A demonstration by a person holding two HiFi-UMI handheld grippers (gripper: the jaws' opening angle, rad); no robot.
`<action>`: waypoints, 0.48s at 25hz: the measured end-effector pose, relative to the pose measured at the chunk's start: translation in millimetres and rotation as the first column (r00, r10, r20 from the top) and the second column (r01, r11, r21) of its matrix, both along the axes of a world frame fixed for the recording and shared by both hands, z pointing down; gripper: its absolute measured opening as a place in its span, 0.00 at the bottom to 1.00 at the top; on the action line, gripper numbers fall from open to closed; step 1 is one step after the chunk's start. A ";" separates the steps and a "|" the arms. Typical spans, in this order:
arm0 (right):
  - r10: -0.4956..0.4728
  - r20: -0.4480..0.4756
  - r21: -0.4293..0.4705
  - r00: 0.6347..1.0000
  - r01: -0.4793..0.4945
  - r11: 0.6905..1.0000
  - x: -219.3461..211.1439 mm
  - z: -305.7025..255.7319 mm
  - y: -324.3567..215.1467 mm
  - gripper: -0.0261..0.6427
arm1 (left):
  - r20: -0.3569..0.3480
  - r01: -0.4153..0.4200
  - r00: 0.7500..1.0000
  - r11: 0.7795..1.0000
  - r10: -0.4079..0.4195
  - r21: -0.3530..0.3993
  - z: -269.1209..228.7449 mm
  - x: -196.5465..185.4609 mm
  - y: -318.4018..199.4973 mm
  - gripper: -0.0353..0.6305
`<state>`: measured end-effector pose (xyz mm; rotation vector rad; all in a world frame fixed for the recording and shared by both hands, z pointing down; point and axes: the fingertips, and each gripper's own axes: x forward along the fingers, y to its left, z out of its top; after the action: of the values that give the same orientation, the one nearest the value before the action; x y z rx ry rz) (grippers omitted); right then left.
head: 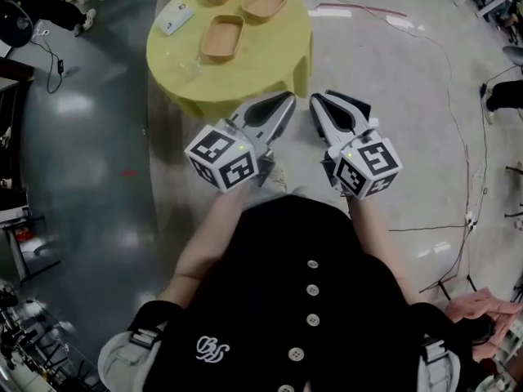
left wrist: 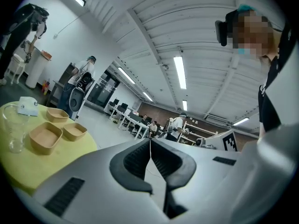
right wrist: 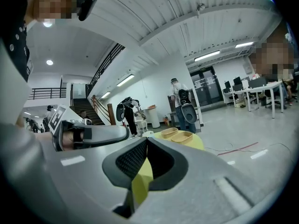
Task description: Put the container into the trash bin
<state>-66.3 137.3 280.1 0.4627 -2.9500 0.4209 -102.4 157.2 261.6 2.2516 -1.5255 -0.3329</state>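
Note:
Three shallow brown containers (head: 222, 37) lie on a round yellow table (head: 270, 55) ahead of me; the left gripper view shows them (left wrist: 46, 137) at the lower left, and the right gripper view shows two of them (right wrist: 169, 132) past its jaws. My left gripper (head: 288, 96) and right gripper (head: 315, 98) are held side by side just short of the table's near edge. Both are shut with nothing between their jaws, as both gripper views confirm, left gripper (left wrist: 150, 141) and right gripper (right wrist: 146, 141).
A clear glass (left wrist: 14, 129) and a small white device (head: 176, 18) also sit on the table. A white cylindrical bin (right wrist: 152, 117) stands far off by the wall. Cables (head: 458, 121) run over the grey floor at the right. People and desks fill the background.

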 end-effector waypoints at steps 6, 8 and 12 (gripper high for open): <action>0.033 -0.042 -0.017 0.999 -0.034 0.999 -19.6 8.2 -15.9 0.05 | -0.044 -0.023 0.999 1.000 0.023 -0.018 8.6 -24.1 -15.5 0.08; 0.030 -0.055 -0.023 0.998 -0.031 0.999 -25.1 11.6 -19.4 0.05 | -0.054 -0.021 0.998 0.999 0.020 -0.025 12.3 -30.8 -18.6 0.08; 0.005 -0.061 -0.038 0.998 -0.007 0.999 -34.6 16.6 -23.0 0.05 | -0.090 -0.006 0.996 0.999 0.002 -0.037 17.6 -43.2 -24.5 0.08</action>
<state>-100.9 114.3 296.7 0.4710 -2.8773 0.4540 -145.7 132.7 279.2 2.1805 -1.4691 -0.3958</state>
